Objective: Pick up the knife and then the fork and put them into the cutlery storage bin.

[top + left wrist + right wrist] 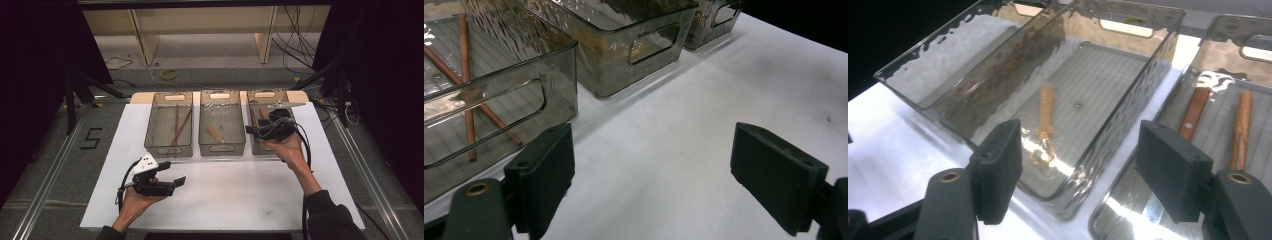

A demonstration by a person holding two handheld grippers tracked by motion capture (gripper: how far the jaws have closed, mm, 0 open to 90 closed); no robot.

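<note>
A "5" (91,138) was marked on the floor at left. The left gripper (176,182) hovered over the white table (240,190), jaws wide apart, empty. Three bins (169,150) stood behind. The right gripper (251,129) hung over the right bin (264,95), jaws spread, holding nothing.

The high view looks forward and down from above the person's side onto the white-topped table (225,195), taking in three smoky clear plastic bins (222,130) in a row. The left gripper view sits low and close to the tabletop, looking between its own black jaws at the bins' near walls. The right gripper view hangs close above the middle and right bins, looking down into them. All three views share the middle bin (1088,95).
</note>
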